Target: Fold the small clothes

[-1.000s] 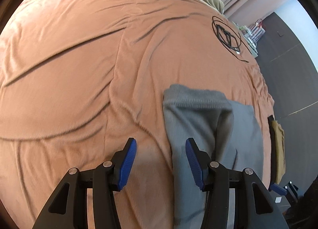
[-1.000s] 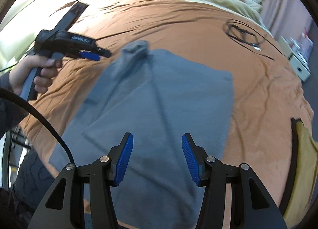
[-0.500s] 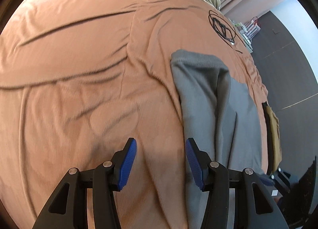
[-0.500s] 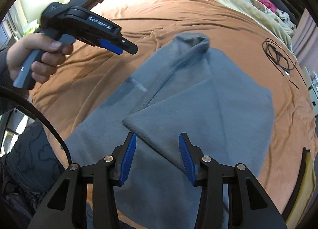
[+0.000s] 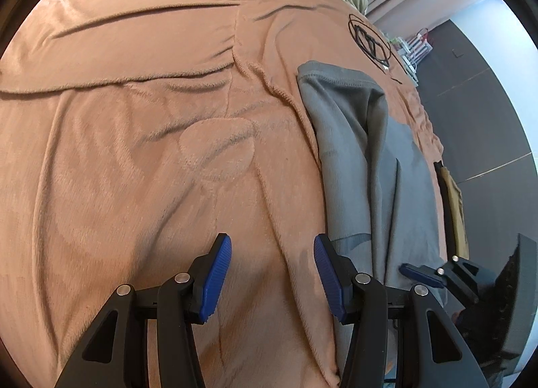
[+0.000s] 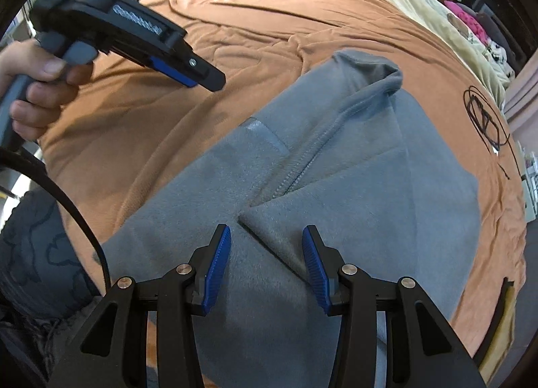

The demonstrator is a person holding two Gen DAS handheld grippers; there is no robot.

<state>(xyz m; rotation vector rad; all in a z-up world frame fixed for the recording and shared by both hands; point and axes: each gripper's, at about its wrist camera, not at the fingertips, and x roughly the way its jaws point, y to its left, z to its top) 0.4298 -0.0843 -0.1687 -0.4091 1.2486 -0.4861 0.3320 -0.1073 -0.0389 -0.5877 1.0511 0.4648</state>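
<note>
A grey fleece top (image 6: 336,186) lies spread on an orange blanket (image 6: 235,34). 1 flap is folded over, and its corner pokes up between the blue pads of the right gripper (image 6: 265,263). The jaws have just been closing a bit, but the pads do not squeeze the cloth. A hand (image 6: 30,85) holds the left gripper (image 6: 205,80) above the blanket. A black cord (image 6: 484,115) lies in loops far off.

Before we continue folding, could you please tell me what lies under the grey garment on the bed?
The grey garment lies on the orange blanket, which shows all around it. A folded flap covers part of the garment. Anything beneath it is hidden.
</note>
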